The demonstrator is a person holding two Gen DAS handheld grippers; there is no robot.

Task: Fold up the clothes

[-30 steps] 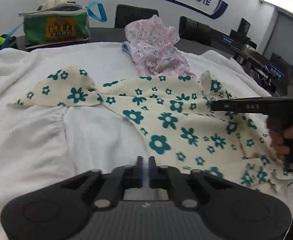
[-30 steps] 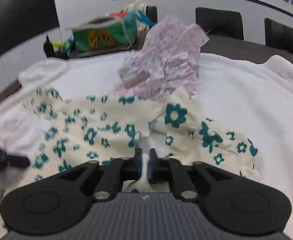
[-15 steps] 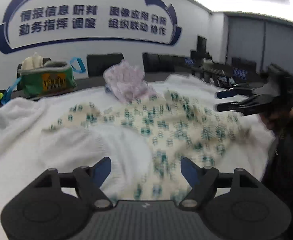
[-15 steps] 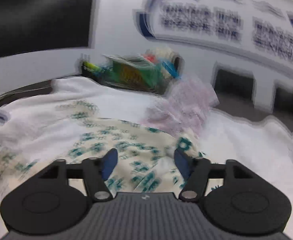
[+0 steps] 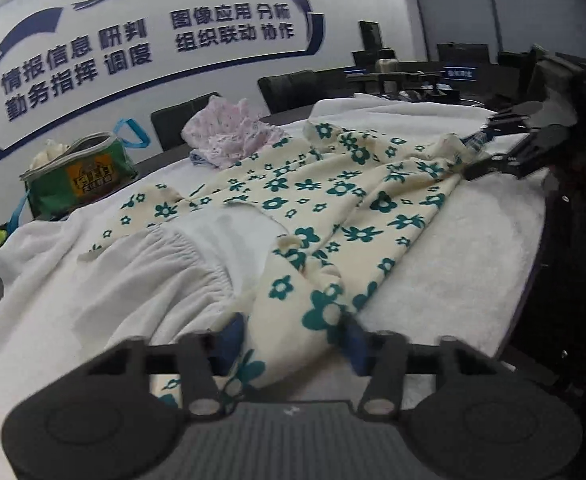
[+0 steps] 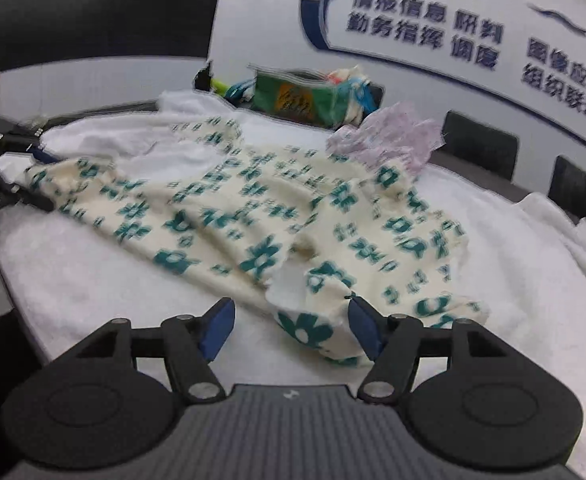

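A cream garment with teal flowers (image 5: 333, 200) lies spread across the white towel-covered table (image 5: 93, 300). My left gripper (image 5: 295, 338) is at its near corner. The jaws are closing and a bunch of the fabric fills the gap between the blue pads. In the right wrist view, the same garment (image 6: 221, 208) is blurred. My right gripper (image 6: 291, 330) stands open around another corner, and the fabric lies nearer the right pad (image 6: 367, 332). Each gripper shows in the other's view: right gripper (image 5: 477, 152), left gripper (image 6: 47, 182), both with the garment's edge between their fingers.
A crumpled pink floral garment (image 5: 229, 136) lies at the far side of the table. A green bag (image 5: 77, 176) stands beyond the towel's back left edge. Black chairs (image 5: 289, 88) line the wall. The table's edge drops off at the right (image 5: 533, 264).
Both grippers were shut a second ago, then opened wide and swung away. Now each has a corner of the flowered garment between its jaws, and the left jaws are narrower than half a second ago.
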